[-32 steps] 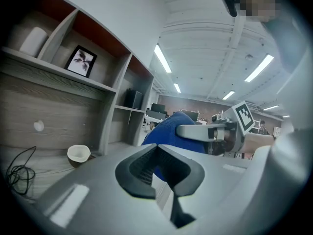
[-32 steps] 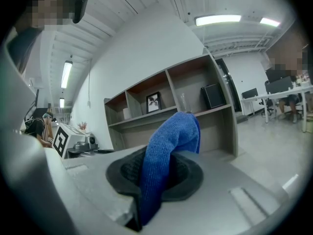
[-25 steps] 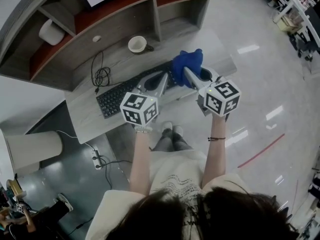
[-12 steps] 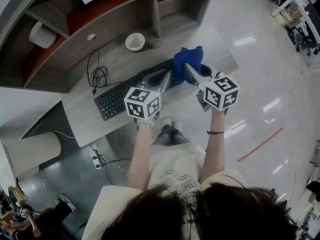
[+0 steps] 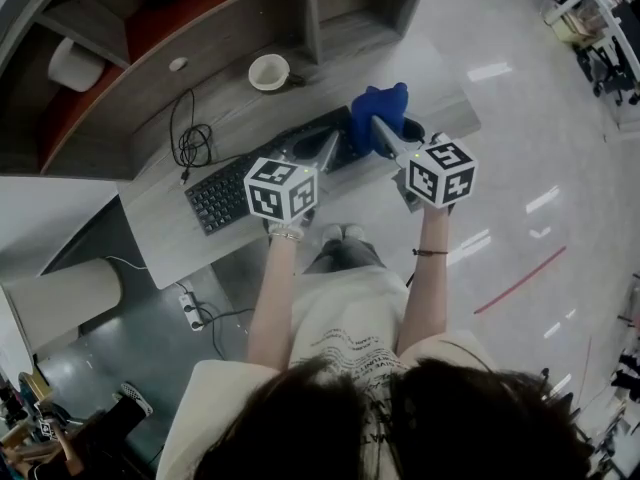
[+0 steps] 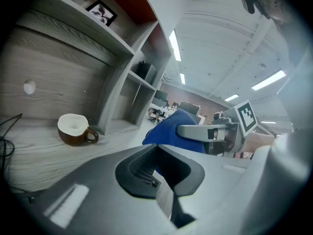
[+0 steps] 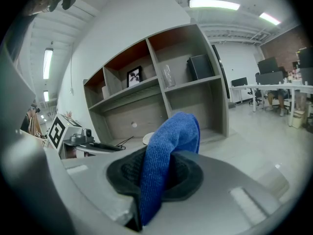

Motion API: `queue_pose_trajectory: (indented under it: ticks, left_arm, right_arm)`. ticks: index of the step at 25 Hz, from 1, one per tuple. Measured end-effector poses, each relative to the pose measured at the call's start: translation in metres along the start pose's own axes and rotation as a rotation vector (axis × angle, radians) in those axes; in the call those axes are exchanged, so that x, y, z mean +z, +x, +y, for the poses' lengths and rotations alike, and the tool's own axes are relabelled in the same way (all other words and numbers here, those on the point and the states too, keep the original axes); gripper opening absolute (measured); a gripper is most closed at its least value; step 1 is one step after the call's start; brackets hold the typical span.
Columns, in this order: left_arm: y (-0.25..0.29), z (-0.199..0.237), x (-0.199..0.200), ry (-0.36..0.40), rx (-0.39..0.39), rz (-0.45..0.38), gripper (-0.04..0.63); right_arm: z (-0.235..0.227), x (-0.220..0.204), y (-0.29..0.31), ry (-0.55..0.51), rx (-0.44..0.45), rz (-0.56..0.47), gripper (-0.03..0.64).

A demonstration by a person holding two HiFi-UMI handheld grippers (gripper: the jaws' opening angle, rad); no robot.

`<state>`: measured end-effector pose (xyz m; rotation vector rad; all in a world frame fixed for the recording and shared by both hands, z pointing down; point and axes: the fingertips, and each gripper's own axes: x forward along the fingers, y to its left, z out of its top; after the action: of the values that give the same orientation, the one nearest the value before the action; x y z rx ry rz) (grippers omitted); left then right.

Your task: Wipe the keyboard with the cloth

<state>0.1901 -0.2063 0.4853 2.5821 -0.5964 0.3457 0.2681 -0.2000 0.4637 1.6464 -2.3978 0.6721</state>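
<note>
A black keyboard point(image 5: 232, 186) lies slantwise on the grey desk point(image 5: 160, 238). My right gripper point(image 5: 380, 128) is shut on a blue cloth point(image 5: 377, 114), which it holds above the keyboard's right end; in the right gripper view the blue cloth point(image 7: 166, 155) stands up between the jaws. My left gripper point(image 5: 322, 152) hangs over the keyboard's middle with its jaws shut and nothing in them. From the left gripper view the blue cloth point(image 6: 172, 129) and the right gripper point(image 6: 195, 131) show to the right.
A white-lined brown cup point(image 5: 269, 71) stands at the back of the desk, also seen as the cup point(image 6: 73, 128). A coiled black cable point(image 5: 190, 146) lies left of it. Shelves point(image 5: 230, 8) rise behind the desk. Glossy floor point(image 5: 530, 168) lies to the right.
Both grippers have stayed over the keyboard's right half with the cloth held. The head view has shifted slightly, so the desk sits a little higher in the picture.
</note>
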Motion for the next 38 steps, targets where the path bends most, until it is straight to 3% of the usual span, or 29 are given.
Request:
queue_pose_trajectory:
  ticks: [13,38]
  left_arm:
    - [0.012,0.005,-0.016,-0.105,0.080,0.012,0.003]
    - [0.003,0.027,-0.028,-0.208,0.225,-0.033,0.003]
  right_arm:
    - [-0.015,-0.028,0.024,-0.046,0.064,0.156,0.058]
    - [0.013,-0.052,0.060,-0.006,0.299,0.235,0.058]
